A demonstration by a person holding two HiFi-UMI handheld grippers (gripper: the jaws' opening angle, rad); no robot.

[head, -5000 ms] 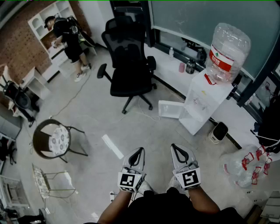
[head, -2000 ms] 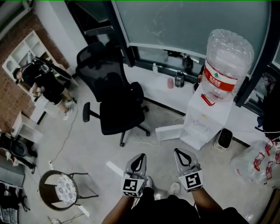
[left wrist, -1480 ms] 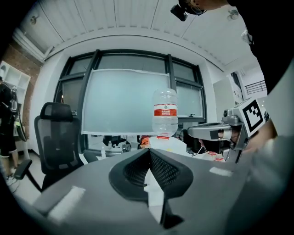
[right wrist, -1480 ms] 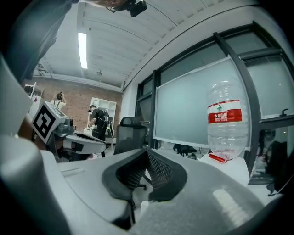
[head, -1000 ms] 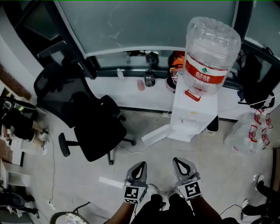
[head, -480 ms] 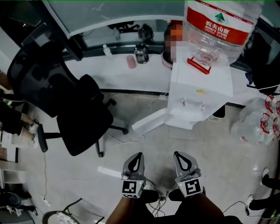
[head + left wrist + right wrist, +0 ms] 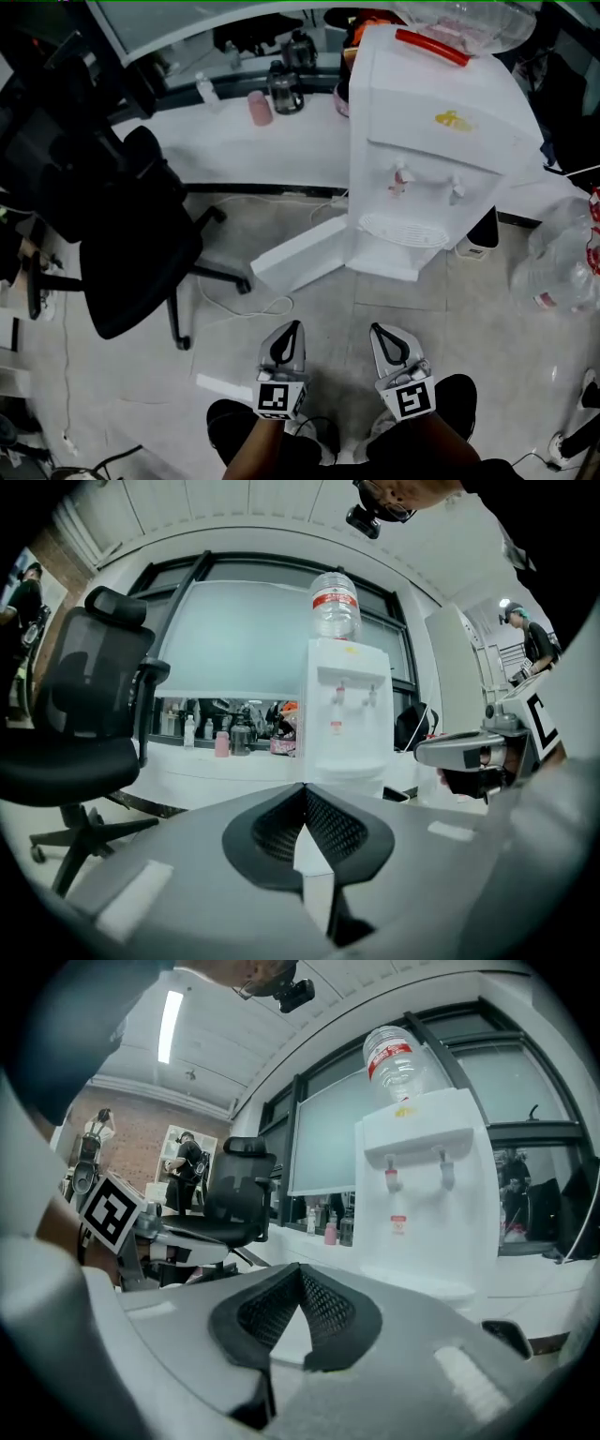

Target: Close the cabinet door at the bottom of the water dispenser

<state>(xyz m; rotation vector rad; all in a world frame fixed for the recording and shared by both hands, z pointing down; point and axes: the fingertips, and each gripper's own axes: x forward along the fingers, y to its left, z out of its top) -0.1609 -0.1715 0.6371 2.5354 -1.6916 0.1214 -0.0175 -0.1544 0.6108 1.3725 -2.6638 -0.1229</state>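
The white water dispenser (image 7: 431,159) stands ahead of me, its bottle partly cut off at the top edge. At its base the white cabinet door (image 7: 300,253) hangs open, swung out to the left over the floor. My left gripper (image 7: 292,326) and right gripper (image 7: 377,330) are side by side near the floor, short of the door, both shut and empty. In the left gripper view the dispenser (image 7: 342,714) rises beyond the closed tips of the left gripper (image 7: 305,785). In the right gripper view the dispenser (image 7: 427,1204) stands past the right gripper (image 7: 300,1267).
A black office chair (image 7: 103,234) stands to the left. A white ledge (image 7: 234,141) behind it carries bottles and a pink cup (image 7: 260,108). A cable (image 7: 253,305) lies on the floor by the door. A bag of empty bottles (image 7: 562,262) sits at the right.
The head and both grippers have sunk toward the floor and come closer to the dispenser, which now looms larger. Both grippers stayed shut.
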